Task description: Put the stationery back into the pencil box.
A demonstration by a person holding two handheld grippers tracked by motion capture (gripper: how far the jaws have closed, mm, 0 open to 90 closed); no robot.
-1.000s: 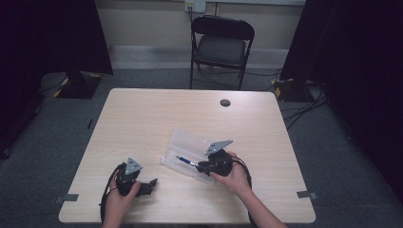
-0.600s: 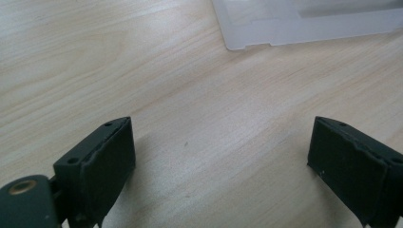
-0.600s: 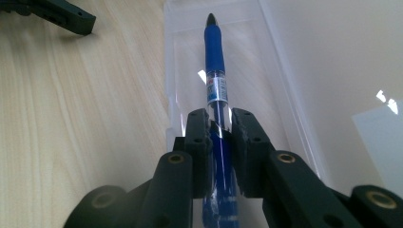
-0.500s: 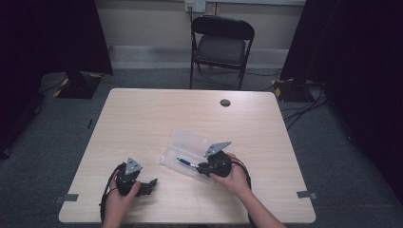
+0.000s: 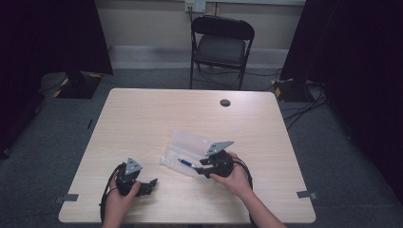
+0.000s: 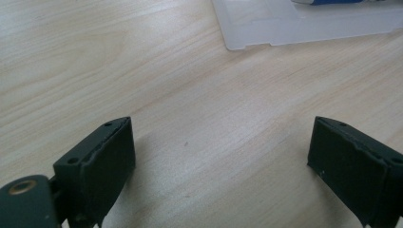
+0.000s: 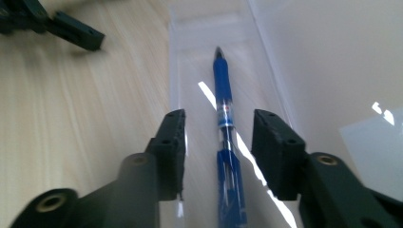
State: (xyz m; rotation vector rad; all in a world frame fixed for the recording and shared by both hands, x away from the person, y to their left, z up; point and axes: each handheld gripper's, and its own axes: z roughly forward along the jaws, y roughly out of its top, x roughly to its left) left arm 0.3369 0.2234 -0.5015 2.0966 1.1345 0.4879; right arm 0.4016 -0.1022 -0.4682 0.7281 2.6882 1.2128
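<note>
- Over the table, the high view has a light wooden table with a clear plastic case lying open near its middle, lid folded back toward the far side. A blue pen lies in the near half of the case. The right gripper, in the person's right hand, sits at the case's near right edge and points left along the pen. The left gripper rests on bare wood near the table's near left, well apart from the case. A folding chair stands beyond the far edge, and a dark round cap sits in the tabletop toward the far side.
- Looking along the left gripper in its own view, the jaws stand wide apart with only wood grain between them; it holds nothing. A corner of the case with a sliver of the pen lies at the far right.
- Looking along the right gripper in its own view, the pen lies straight down the tray of the case, between the two pads. The jaws have just been opening; a gap shows on either side of the barrel, so the pads no longer press on it. The left gripper lies at the far left.
- As I judge it, the pen is now placed in the case and let go. What seems left is to draw the right gripper back and shut the lid.
</note>
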